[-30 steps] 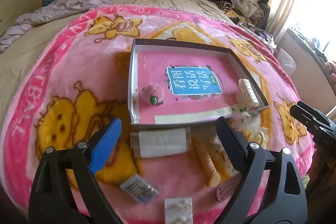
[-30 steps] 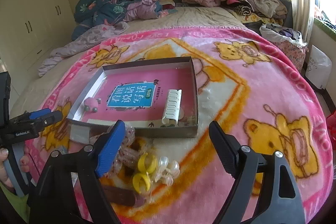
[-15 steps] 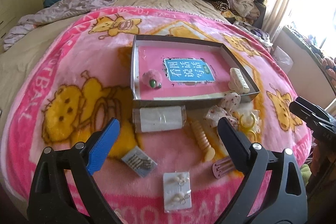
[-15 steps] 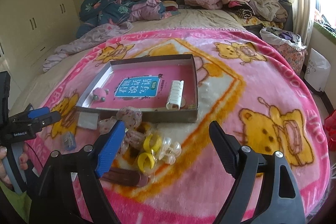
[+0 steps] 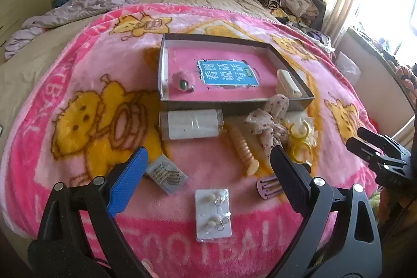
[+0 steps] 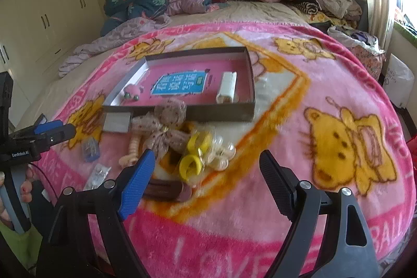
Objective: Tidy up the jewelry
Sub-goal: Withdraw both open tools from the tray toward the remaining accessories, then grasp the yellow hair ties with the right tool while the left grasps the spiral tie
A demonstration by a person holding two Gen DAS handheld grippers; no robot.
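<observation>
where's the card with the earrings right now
In the left wrist view the earring card lies flat on the pink blanket, low and centre between the open left tool's fingers, just below the small clear box.

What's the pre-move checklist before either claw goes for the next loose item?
1. Left claw open and holding nothing: ok.
2. Right claw open and holding nothing: ok.
3. Box has free floor: ok; only a pink pompom and a white clip lie inside.
4. Earring card lies apart from its neighbours: ok.
5. Bow free to lift alone: not ok; it leans on the box wall and overlaps the yellow rings.
6. Brown clip fully visible: not ok; the right claw's blue finger hides one end.
</observation>
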